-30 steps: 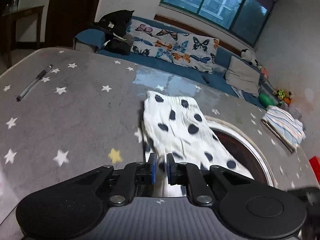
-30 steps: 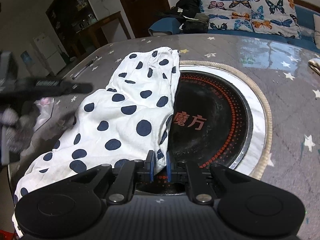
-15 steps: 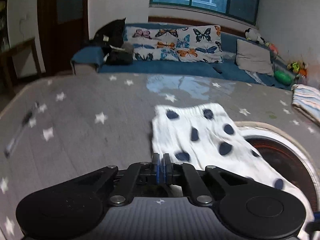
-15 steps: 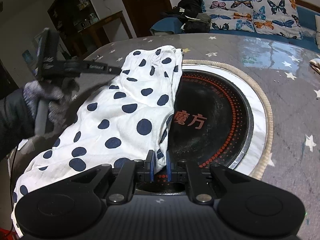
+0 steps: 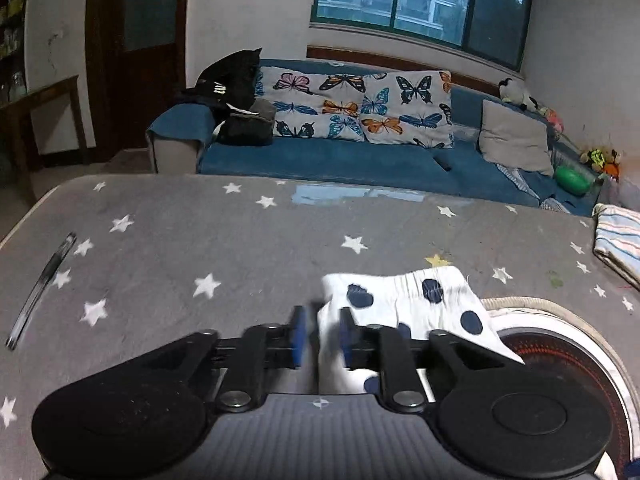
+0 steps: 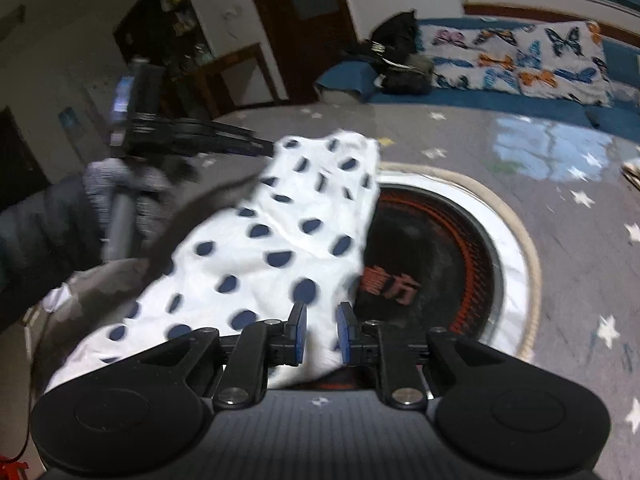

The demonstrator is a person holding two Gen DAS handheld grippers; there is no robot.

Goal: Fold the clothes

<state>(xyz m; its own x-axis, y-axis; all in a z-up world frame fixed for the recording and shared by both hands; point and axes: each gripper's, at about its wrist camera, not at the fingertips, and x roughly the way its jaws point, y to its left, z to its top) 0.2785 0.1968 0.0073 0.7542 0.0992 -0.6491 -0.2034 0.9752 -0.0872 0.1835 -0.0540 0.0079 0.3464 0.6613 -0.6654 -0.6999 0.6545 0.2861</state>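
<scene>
White polka-dot garment (image 6: 280, 240) spread over the grey star-print tablecloth (image 5: 200, 232), right edge overlapping the round black cooktop (image 6: 432, 248), far hem (image 5: 400, 280) short of bare cloth beyond. Left gripper (image 5: 322, 334) at the garment's far left corner and right gripper (image 6: 321, 330) at its near edge, both with jaws opening, a fold of fabric between the pads, not visibly pinched. Pen (image 5: 40, 288) well left of the garment, folded striped cloth (image 5: 618, 240) well right, open tablecloth between.
</scene>
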